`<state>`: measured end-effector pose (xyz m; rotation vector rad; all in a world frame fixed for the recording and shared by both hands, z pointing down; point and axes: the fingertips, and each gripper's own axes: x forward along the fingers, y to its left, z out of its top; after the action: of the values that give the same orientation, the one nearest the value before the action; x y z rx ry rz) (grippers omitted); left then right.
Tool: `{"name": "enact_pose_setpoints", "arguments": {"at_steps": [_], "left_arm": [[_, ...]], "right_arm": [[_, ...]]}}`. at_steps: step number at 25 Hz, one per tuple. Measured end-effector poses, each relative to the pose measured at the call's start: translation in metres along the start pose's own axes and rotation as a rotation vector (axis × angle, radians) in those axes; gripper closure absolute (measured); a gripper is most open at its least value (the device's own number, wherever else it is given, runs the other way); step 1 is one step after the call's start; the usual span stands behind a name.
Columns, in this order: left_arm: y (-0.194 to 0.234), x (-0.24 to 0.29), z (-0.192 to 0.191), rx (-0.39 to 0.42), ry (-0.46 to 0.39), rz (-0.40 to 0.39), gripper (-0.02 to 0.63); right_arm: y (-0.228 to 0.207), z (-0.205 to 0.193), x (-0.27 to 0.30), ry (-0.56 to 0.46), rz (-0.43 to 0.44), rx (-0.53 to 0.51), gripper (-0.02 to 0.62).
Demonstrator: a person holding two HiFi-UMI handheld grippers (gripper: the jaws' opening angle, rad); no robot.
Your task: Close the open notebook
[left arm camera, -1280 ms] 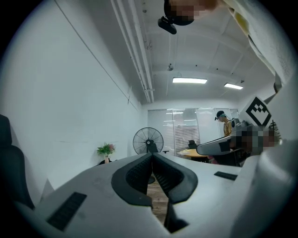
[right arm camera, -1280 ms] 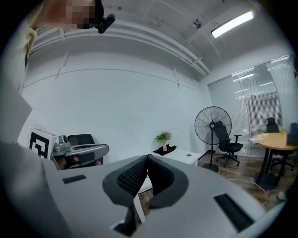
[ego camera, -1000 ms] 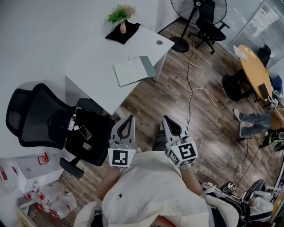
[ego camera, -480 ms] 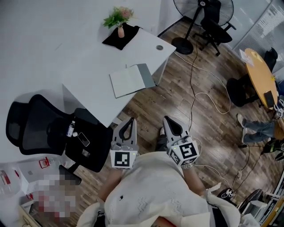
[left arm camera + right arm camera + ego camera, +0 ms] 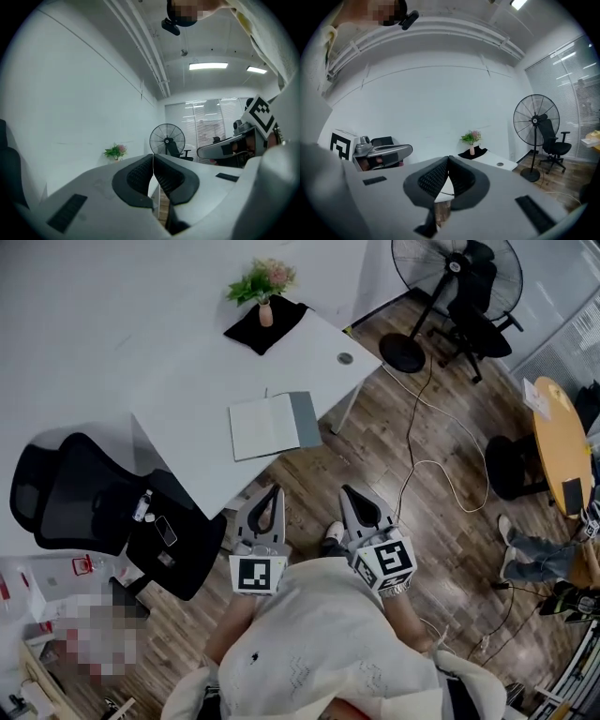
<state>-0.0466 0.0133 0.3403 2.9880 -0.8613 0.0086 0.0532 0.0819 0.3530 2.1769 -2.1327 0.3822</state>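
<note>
Black office chair (image 5: 89,512) stands at the far left, drawn up beside the white bench (image 5: 192,381). A potted plant (image 5: 264,285) stands on a dark cloth (image 5: 267,324) at the bench's far end. The notebook (image 5: 265,426) lies open and flat near the bench's front edge, pale page up, with a grey leaf on its right side. The left gripper (image 5: 274,493) hangs over the wooden floor (image 5: 375,446), short of the bench and well apart from the notebook; its jaws are pressed together with nothing between them. The right gripper (image 5: 348,493) is just beside it, jaws likewise together and empty. A pedestal fan (image 5: 448,273) stands further right, and a round orange table (image 5: 560,442) is at the far right edge.
</note>
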Motion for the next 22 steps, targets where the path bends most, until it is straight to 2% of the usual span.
{"name": "enact_pose_setpoints", "arguments": {"at_steps": [9, 14, 19, 22], "left_arm": [[-0.033, 0.05, -0.01, 0.037, 0.015, 0.087, 0.594], [-0.06, 0.075, -0.017, 0.061, 0.03, 0.078, 0.594], [-0.081, 0.097, -0.021, 0.066, 0.041, 0.053, 0.592], [-0.086, 0.108, -0.026, 0.096, 0.061, 0.052, 0.592]], "right_arm": [[-0.064, 0.009, 0.011, -0.004, 0.103, -0.027, 0.594], [-0.097, 0.008, 0.006, -0.003, 0.122, -0.023, 0.594], [-0.128, 0.008, 0.001, -0.015, 0.098, -0.002, 0.594], [-0.141, 0.006, -0.001, -0.01, 0.094, 0.012, 0.594]]}}
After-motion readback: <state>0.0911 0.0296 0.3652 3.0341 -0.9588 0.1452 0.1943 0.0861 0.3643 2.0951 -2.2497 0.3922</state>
